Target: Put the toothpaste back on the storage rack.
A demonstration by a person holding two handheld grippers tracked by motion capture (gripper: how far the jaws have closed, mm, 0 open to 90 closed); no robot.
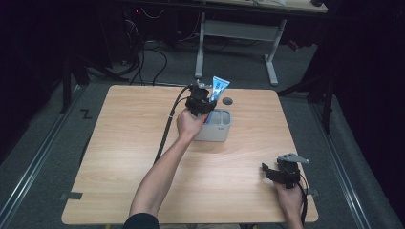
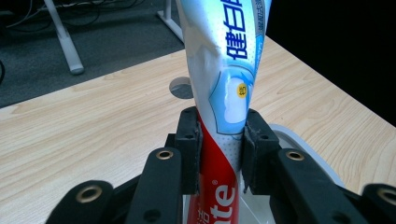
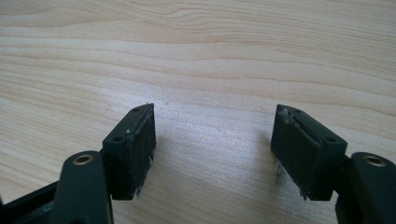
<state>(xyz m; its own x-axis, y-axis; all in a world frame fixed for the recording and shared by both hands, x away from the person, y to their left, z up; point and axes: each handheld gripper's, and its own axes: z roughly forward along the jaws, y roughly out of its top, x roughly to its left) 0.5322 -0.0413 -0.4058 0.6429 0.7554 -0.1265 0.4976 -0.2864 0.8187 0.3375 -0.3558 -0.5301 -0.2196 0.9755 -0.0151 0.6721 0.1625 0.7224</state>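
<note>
Over the pale wooden counter (image 1: 143, 157), my left claw (image 2: 219, 140) clamps the blue-and-red toothpaste tube (image 2: 224, 70) upright above the grey plastic caddy (image 1: 217, 130); my right claw (image 3: 215, 154) gapes wide, well apart.

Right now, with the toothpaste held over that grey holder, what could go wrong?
1. The left gripper pinches the soft toothpaste tube near its lower part; the tall top leans, so it could swing or slip.
2. The grey holder looks light and nothing steadies it; a nudge from the tube may shift or tip it.
3. The right gripper sits open and far away on the table, too distant to help.
</note>
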